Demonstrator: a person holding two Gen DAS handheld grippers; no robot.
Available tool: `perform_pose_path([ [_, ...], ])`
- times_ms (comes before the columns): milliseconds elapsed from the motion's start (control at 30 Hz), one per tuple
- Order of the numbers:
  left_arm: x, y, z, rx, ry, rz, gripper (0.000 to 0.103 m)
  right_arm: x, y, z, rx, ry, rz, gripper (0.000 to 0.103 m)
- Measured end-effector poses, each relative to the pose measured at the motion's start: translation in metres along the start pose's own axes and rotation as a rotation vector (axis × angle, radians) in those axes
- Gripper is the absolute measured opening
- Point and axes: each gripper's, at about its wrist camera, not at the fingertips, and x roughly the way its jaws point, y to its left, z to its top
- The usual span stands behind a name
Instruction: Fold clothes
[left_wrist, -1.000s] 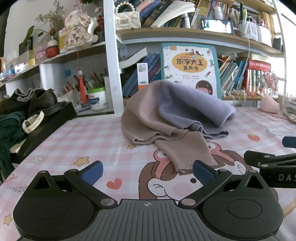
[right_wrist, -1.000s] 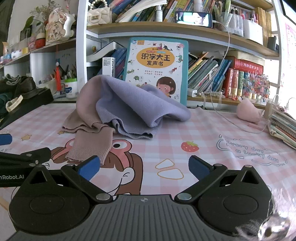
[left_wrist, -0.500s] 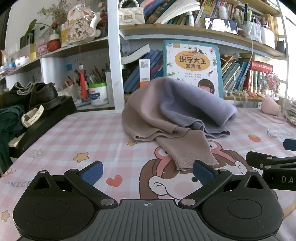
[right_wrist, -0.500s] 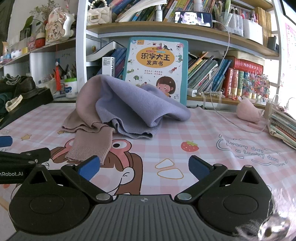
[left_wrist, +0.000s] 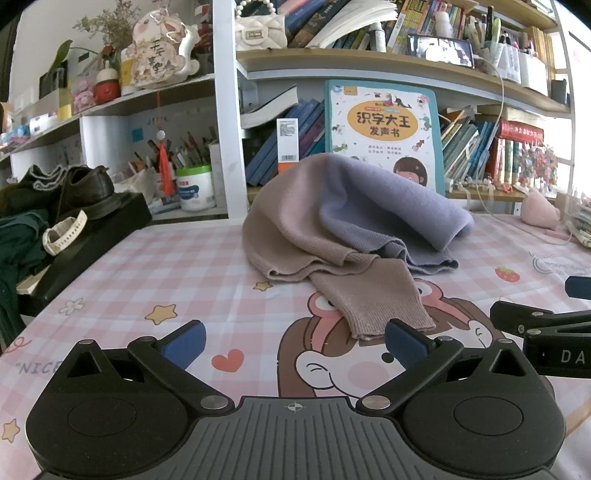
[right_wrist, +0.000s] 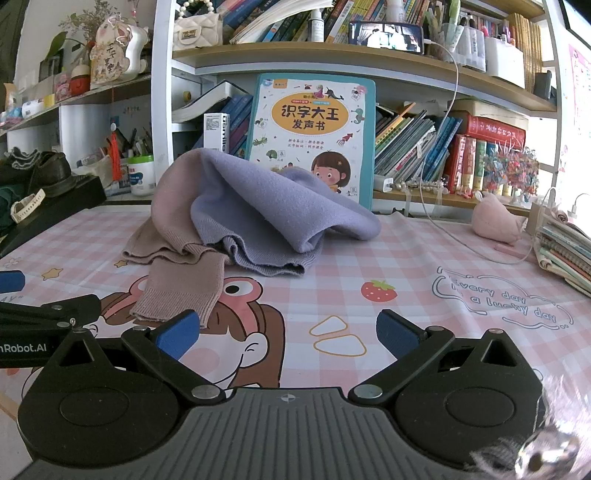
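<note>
While the left wrist view alone shows the green cloth (left_wrist: 14, 251) past the shoes (left_wrist: 70, 186), only the right one takes in the paper stack (right_wrist: 565, 251) by the pink toy (right_wrist: 496, 219). Since a second ago the left gripper (left_wrist: 293, 341) has tilted down a little, the right gripper (right_wrist: 288, 332) has not moved, and both hang over the tablecloth (left_wrist: 177, 269) with fingers apart, gripping nothing. One sweater (left_wrist: 343, 218), mauve outside and lilac inside, lies heaped mid-table before one upright book (left_wrist: 384, 129), its one visible sleeve (left_wrist: 373, 299) trailing toward the two grippers.
</note>
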Motion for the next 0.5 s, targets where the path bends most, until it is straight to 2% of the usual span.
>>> perform_pose_path([
  [500,-0.0008,0.0003,-0.0007,0.004,0.001,-0.002,0.103,0.0011,-0.0008,-0.0008,0.005,0.002,0.001,0.103],
])
